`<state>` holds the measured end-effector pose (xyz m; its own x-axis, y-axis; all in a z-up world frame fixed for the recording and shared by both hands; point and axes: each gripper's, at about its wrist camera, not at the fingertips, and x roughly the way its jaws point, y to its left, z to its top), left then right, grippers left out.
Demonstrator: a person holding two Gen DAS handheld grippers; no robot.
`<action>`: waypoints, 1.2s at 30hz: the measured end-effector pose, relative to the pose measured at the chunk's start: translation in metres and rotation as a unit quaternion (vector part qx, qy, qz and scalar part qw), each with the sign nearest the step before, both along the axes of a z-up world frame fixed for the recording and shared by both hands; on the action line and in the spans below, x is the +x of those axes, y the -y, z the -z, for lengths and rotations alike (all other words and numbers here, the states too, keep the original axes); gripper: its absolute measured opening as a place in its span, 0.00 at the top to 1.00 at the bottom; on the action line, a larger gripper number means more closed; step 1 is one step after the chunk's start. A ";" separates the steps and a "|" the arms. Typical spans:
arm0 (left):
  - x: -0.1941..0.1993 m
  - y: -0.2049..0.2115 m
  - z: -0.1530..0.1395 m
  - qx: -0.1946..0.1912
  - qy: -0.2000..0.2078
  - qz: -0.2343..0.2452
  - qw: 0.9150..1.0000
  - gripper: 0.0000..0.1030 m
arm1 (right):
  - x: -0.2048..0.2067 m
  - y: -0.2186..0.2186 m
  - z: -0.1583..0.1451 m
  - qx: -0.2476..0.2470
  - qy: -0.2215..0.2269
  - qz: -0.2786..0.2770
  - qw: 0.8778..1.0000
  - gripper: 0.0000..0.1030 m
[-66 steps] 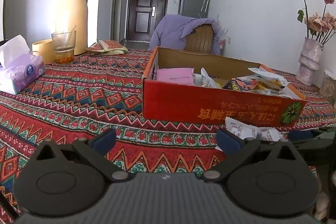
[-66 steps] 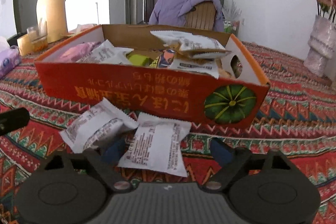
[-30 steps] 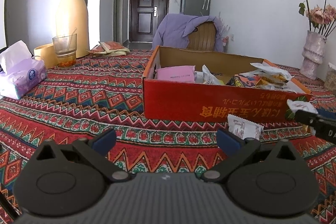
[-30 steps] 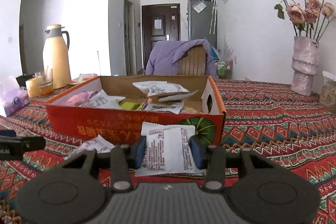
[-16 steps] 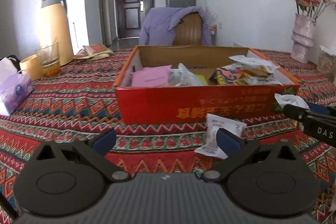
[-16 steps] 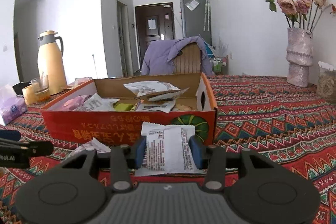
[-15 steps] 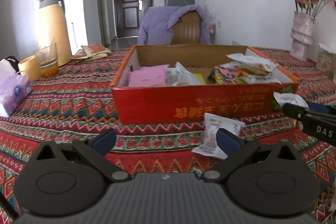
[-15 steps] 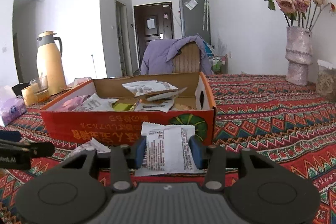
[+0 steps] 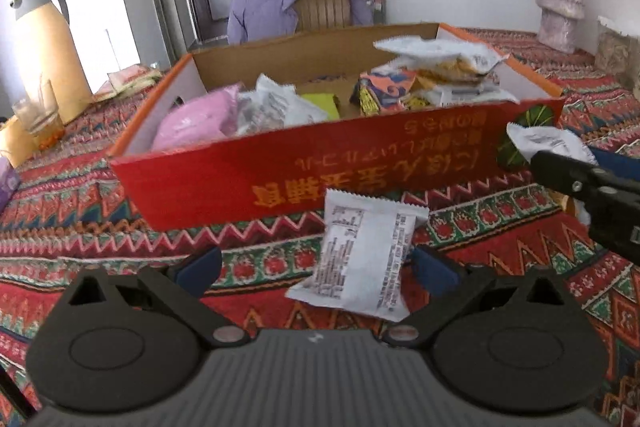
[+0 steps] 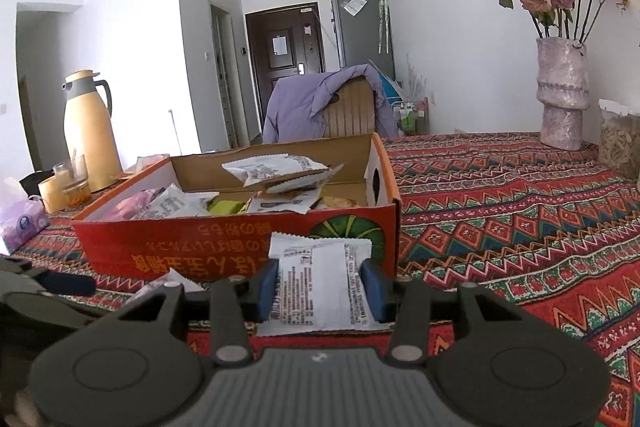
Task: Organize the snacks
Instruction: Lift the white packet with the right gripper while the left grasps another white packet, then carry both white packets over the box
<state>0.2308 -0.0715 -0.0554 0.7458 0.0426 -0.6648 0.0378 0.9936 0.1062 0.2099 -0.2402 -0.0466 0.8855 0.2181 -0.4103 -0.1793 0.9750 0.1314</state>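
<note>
A: Right wrist view: right hand-held gripper (image 10: 319, 289) pinches one white snack packet (image 10: 320, 287) by its side edges, just short of the red box (image 10: 240, 247).

B: Handling?

A: Judged light, soft, crinkly; a mid-body grip suits.

B: Left?

A: Left hand-held gripper (image 9: 316, 269) is spread, one second packet (image 9: 362, 261) lying on the tabletop (image 9: 500, 227) between its fingers. Two loose packets, one box.
</note>
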 end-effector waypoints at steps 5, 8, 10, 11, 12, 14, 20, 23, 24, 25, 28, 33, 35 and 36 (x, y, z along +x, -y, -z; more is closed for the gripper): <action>0.006 0.003 0.003 -0.006 -0.005 0.001 1.000 0.03 | 0.001 0.000 0.000 0.004 -0.002 -0.004 1.000 0.57; 0.009 0.006 0.002 -0.011 -0.004 0.009 1.000 0.15 | 0.002 0.001 0.001 0.005 -0.004 -0.005 1.000 0.57; 0.010 0.006 0.001 -0.030 -0.006 0.023 0.999 0.31 | 0.002 0.001 0.001 0.006 -0.005 -0.005 1.000 0.57; 0.010 0.005 0.000 -0.044 -0.009 0.030 0.999 0.44 | 0.002 0.001 0.001 0.006 -0.006 -0.005 1.000 0.57; 0.009 0.005 -0.001 -0.053 -0.009 0.032 0.998 0.57 | 0.002 0.001 0.000 0.007 -0.006 -0.006 1.000 0.57; 0.008 0.004 -0.003 -0.056 -0.009 0.027 0.998 0.59 | 0.003 0.001 0.001 0.007 -0.008 -0.008 1.000 0.57; -0.004 -0.002 -0.007 -0.064 0.010 0.017 0.998 0.59 | 0.002 0.001 0.001 0.013 -0.007 -0.014 1.000 0.57; -0.013 -0.008 -0.014 -0.067 0.027 0.015 0.997 0.59 | 0.002 0.002 0.001 0.016 -0.005 -0.019 1.000 0.57; -0.016 -0.010 -0.016 -0.068 0.033 0.013 0.997 0.59 | 0.002 0.002 0.000 0.018 -0.002 -0.021 1.000 0.57; -0.018 -0.012 -0.018 -0.071 0.038 0.010 0.997 0.59 | 0.001 0.002 0.000 0.019 0.001 -0.023 1.000 0.57; -0.027 -0.018 -0.022 -0.086 0.048 0.004 0.995 0.59 | -0.001 0.000 -0.001 0.018 0.007 -0.028 0.999 0.57; -0.040 -0.026 -0.030 -0.101 0.070 -0.004 0.992 0.59 | -0.003 -0.004 -0.002 0.008 0.014 -0.031 0.999 0.57; -0.045 -0.028 -0.034 -0.104 0.078 -0.005 0.992 0.59 | -0.005 -0.006 -0.003 0.006 0.019 -0.033 0.999 0.57; -0.046 -0.029 -0.036 -0.106 0.081 -0.005 0.991 0.59 | -0.006 -0.006 -0.003 0.005 0.022 -0.033 0.999 0.57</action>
<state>0.1847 -0.0426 -0.0195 0.8434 -0.0771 -0.5317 0.0277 0.9946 -0.1002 0.2043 -0.2340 -0.0432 0.8862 0.2810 -0.3684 -0.2496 0.9594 0.1313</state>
